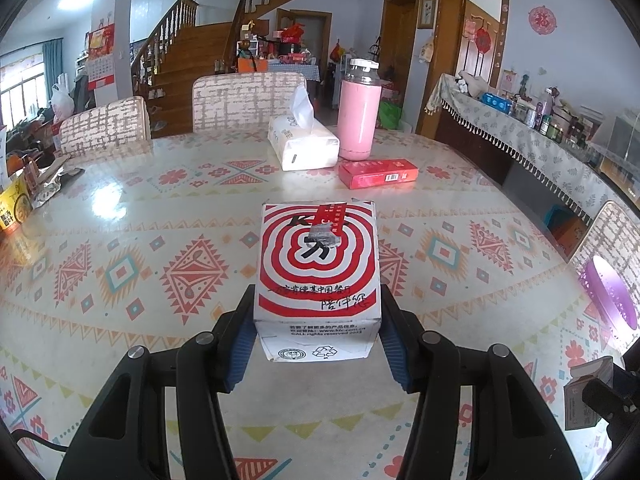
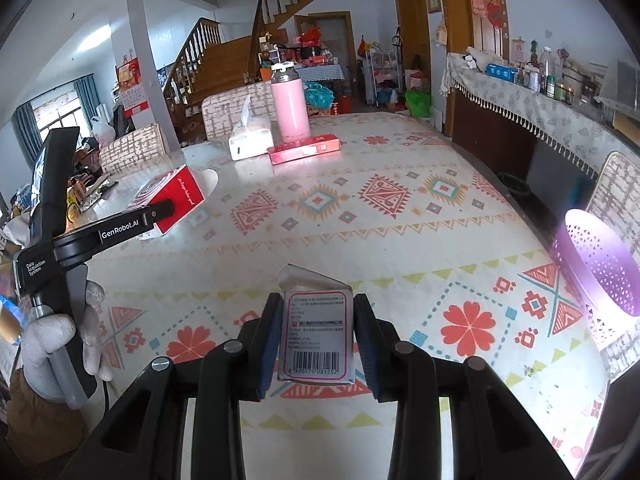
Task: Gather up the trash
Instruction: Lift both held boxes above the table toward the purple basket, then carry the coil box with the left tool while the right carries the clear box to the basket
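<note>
Held: a red-and-white carton (image 1: 318,268), clamped between the blue pads of the left tool (image 1: 318,320) and lifted clear of the bench (image 1: 120,208). Held likewise: a small barcoded box (image 2: 318,338), flap open at its far end, gripped narrow in the right tool (image 2: 318,336) above the bench, nearer than the carton to the purple basket (image 2: 600,280). Judged mid-task: both pieces of trash picked up, neither yet dropped. Called for next, probably: carrying each across to the basket at the bench's right edge and letting go over its mouth, the small box first as the closer.

Shown only from the right wrist: the carton's plain red side, the left tool from outside, and the gloved hand (image 2: 60,336) gripping it. Shown only from the left wrist: the carton's ringed top with handwriting and recycling marks. Beyond the carton in both views: tissue pack (image 1: 302,146), pink flask (image 1: 358,114), flat red box (image 1: 378,174).
</note>
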Available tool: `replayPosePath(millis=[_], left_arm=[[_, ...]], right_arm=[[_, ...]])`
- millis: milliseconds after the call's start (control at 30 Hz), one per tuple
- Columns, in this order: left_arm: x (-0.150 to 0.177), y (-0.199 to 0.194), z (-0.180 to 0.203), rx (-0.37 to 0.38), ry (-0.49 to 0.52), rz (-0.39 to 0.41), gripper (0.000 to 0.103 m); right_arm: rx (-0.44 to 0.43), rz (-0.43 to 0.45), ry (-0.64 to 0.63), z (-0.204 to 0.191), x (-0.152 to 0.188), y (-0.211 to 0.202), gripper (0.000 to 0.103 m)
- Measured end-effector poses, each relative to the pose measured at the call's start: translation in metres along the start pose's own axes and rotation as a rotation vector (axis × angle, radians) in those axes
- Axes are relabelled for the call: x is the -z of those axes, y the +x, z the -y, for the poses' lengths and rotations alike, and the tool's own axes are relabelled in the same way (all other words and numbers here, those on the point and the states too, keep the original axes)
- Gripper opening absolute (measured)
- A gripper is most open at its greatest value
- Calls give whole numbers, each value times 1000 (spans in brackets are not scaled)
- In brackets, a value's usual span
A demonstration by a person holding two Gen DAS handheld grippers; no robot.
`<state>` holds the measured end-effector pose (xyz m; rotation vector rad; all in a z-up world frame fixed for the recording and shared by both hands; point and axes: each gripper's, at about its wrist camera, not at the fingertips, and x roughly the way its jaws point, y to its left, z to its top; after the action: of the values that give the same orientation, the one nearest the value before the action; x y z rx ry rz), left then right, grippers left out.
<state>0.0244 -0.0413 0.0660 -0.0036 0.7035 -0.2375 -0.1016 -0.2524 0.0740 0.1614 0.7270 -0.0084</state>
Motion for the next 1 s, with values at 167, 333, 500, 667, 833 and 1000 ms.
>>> replayPosePath(millis=[167,333,500,667,833,1000], left_arm=[[0,0,1,0,3,5,55],[0,0,1,-2,6,6,55],[0,-1,0,-5,6,15,55],[3,-4,3,7,14,23,55],[6,-15,11,30,32,43,55],[10,-30,23,17,75,111,55]], right_arm=[[2,9,4,3,2,-1,39],[-4,14,18,9,2,-4,39],[-2,30,23,15,2,-10,39],[6,52,31,25,5,-21,39],[1,54,49,36,11,-33,39],[9,80,45,48,24,-55,39]])
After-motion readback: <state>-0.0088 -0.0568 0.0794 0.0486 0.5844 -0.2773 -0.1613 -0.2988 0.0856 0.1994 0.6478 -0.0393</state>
